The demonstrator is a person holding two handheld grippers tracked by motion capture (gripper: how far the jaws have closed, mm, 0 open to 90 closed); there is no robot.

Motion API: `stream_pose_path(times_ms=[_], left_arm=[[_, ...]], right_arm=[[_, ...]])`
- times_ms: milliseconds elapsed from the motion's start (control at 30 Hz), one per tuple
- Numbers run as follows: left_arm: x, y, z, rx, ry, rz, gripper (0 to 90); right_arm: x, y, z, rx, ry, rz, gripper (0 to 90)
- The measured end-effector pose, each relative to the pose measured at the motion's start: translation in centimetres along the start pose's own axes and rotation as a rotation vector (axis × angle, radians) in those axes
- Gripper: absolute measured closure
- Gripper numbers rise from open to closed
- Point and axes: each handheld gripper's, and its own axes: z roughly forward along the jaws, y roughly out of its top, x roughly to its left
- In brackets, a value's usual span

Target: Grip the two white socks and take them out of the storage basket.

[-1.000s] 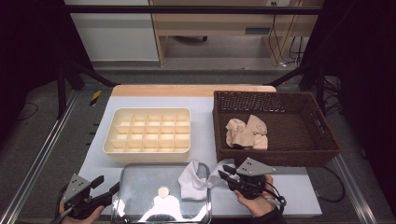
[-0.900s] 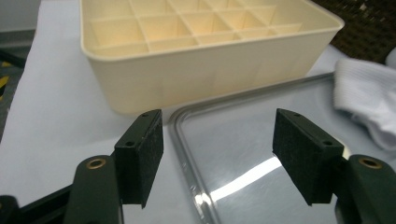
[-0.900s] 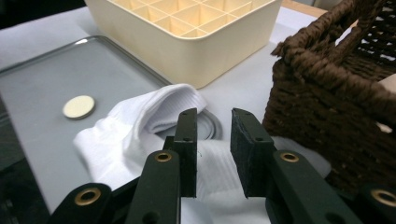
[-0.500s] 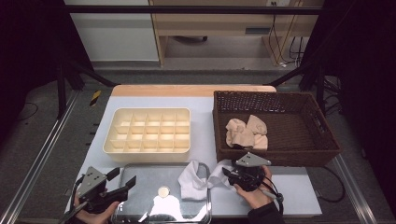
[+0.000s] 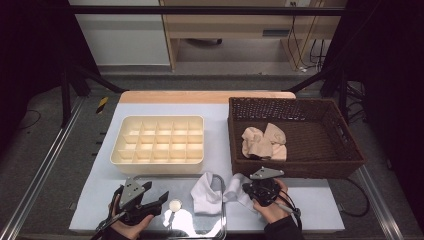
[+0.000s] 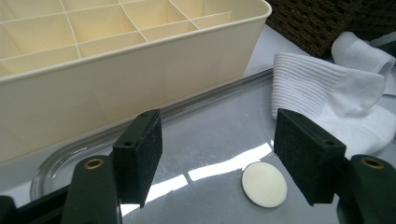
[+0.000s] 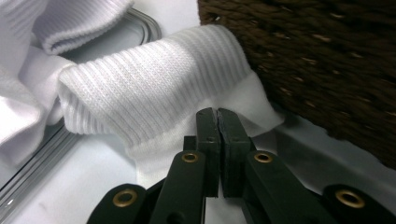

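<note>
A white ribbed sock lies at the table's front, by the basket. My right gripper has just been closing and is now shut, its tips pinching that sock's flat edge. A second white sock drapes over the rim of a clear glass tray. My left gripper hovers open low over the tray's left end. A small round white disc lies just ahead of its right jaw, and nothing is between the pads.
A cream divided box stands behind the glass tray. To the right, a dark wicker basket holds beige socks. Bare tabletop lies right of my right hand.
My left gripper has slid right, onto the glass tray and up to the disc. My right gripper has sunk onto the sock and its jaws have come together.
</note>
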Motion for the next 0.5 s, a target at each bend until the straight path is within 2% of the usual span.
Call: stream_pose_path(times_ms=[200, 367, 500], left_arm=[[-0.3, -0.8, 0.8, 0.022, -0.006, 0.016, 31.9], [-0.4, -1.5, 1.2, 0.049, -0.019, 0.022, 32.4], [-0.5, -1.8, 1.2, 0.056, -0.03, 0.028, 32.7]], right_arm=[[-1.1, -0.8, -1.6, -0.037, -0.039, 0.039, 88.8], [-2.5, -1.7, -3.0, -0.057, -0.111, 0.08, 88.8], [-2.8, -2.2, -3.2, -0.043, -0.129, 0.095, 88.1]])
